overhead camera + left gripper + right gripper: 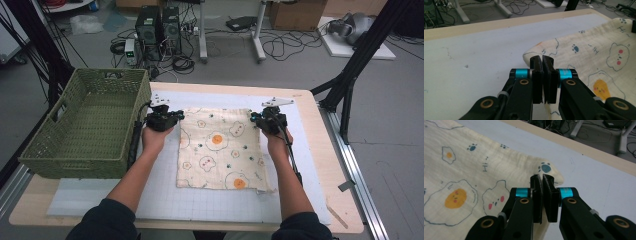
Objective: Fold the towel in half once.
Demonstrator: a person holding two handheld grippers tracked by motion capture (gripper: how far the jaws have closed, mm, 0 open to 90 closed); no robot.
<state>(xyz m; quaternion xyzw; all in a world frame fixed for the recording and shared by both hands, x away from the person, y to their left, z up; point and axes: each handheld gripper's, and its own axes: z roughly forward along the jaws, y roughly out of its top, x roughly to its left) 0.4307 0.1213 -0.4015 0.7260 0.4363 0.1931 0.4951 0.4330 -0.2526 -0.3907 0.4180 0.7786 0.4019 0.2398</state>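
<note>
A cream cloth [220, 147] printed with fried eggs, clouds and paw marks lies spread on the white mat [310, 165]. My left gripper [175, 116] is shut on the cloth's far left corner [534, 53], which is lifted a little off the mat. My right gripper [256, 118] is shut on the far right corner [549, 170], beside a blue paw print. The near edge of the cloth lies flat toward the person.
A green woven basket [45, 145] stands at the table's left, close to the left hand. The wooden table edge [340, 150] runs along the right. Cables, computer towers and a frame leg [350, 75] are on the floor beyond.
</note>
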